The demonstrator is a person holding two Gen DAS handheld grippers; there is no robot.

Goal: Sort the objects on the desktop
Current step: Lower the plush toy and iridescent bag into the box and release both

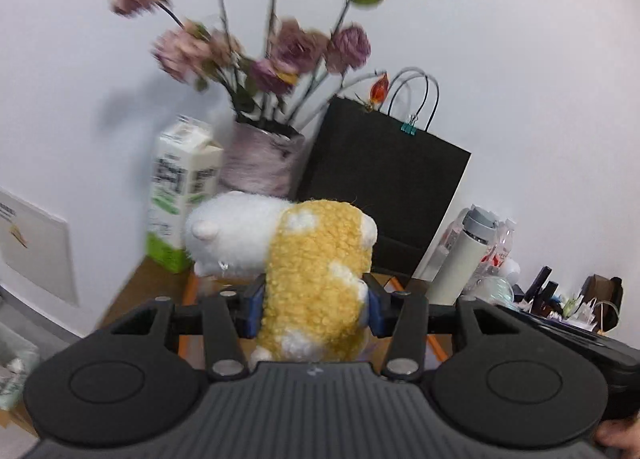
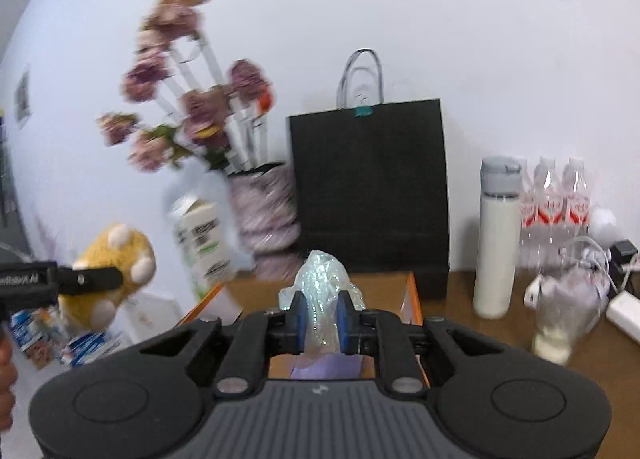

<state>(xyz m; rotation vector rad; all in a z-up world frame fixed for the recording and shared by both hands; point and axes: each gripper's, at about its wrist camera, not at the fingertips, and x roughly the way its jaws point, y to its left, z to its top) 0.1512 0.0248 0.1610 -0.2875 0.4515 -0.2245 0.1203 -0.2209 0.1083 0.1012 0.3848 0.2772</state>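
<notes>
**Two tongs, two things, both up in the air**

The left tongs (image 1: 316,309) are clamped on a fluffy yellow and white plush toy (image 1: 308,271). The blue pads (image 1: 256,311) squeeze its soft middle from both sides. The toy hangs above the brown wooden tabletop (image 1: 152,283), with its white head pointing to about ten o'clock, toward the white and green milk carton (image 1: 180,195).

The right tongs (image 2: 322,323) are clamped on a crinkly, shiny clear plastic wrapper (image 2: 320,291). It sticks up between the pads at twelve o'clock. Below it I see an orange-edged box (image 2: 414,299) with something purple inside.

To do this step well, I think each hand should carry its thing slowly. The toy is squishy, so the hold must stay firm or it may slip out. The wrapper is thin and light, so it could slide free too.

Watch the pink dried flowers in the pink vase (image 1: 260,163) at about eleven o'clock, and the black paper bag (image 2: 368,187) at twelve. The tall white bottle with a grey lid (image 2: 496,239) stands at two o'clock. Do not bump them. Where each thing should go I cannot tell.
</notes>
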